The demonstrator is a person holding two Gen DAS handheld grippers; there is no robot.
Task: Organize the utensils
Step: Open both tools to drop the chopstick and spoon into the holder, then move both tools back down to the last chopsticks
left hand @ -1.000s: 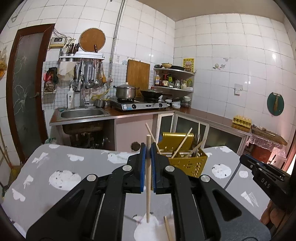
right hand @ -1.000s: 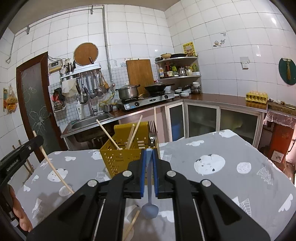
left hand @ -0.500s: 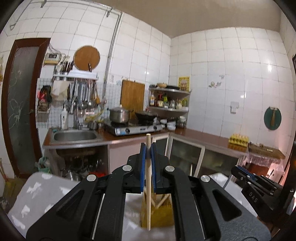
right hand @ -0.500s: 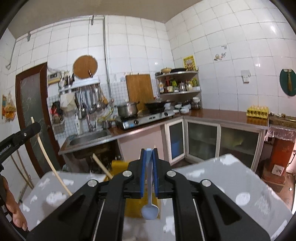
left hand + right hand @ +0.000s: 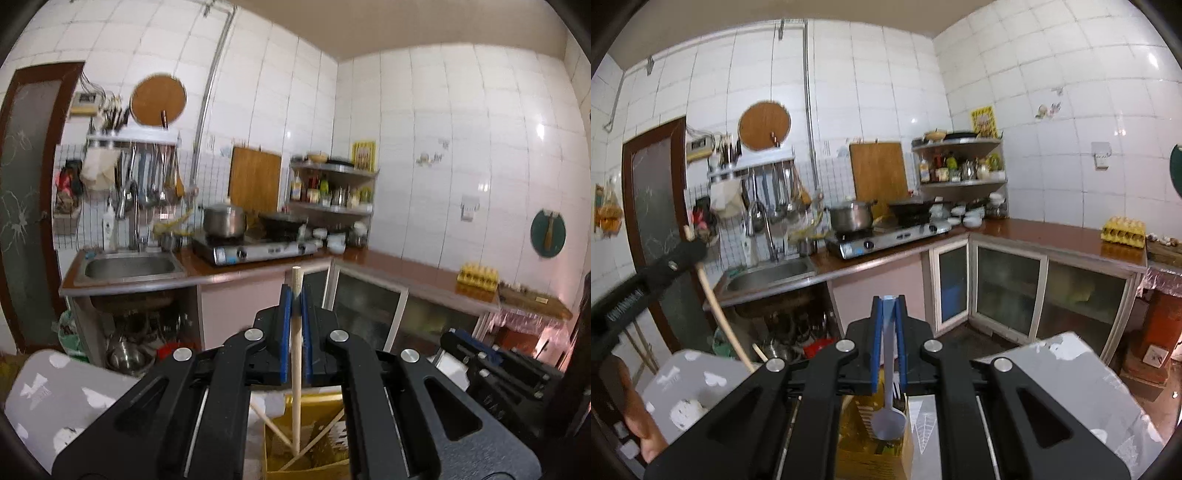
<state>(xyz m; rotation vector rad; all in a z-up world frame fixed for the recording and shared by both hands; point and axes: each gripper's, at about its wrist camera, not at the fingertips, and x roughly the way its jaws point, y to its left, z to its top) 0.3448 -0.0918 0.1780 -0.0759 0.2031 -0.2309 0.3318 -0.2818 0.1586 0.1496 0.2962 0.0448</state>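
The left tongs (image 5: 295, 314) are gripping a wooden chopstick (image 5: 295, 369) between their blue pads, narrow around the shaft. The chopstick is hanging nearly upright, its lower end reaching down inside the yellow utensil basket (image 5: 306, 461), where other chopsticks (image 5: 269, 424) are leaning at angles. The basket is standing on the bench (image 5: 55, 398), which is wearing a grey patterned cloth.

The right tongs (image 5: 888, 325) are clamping the handle of a pale blue spoon (image 5: 888, 424), closed narrow on it. The spoon is hanging bowl-down, directly above the yellow utensil basket (image 5: 871, 461); whether the bowl is touching the basket cannot be told. A fork (image 5: 897, 389) is standing in the basket just beside the spoon.

Left of the basket in the right wrist view, the left tongs (image 5: 690, 243) are appearing with the chopstick (image 5: 716, 310) slanting down toward the basket.
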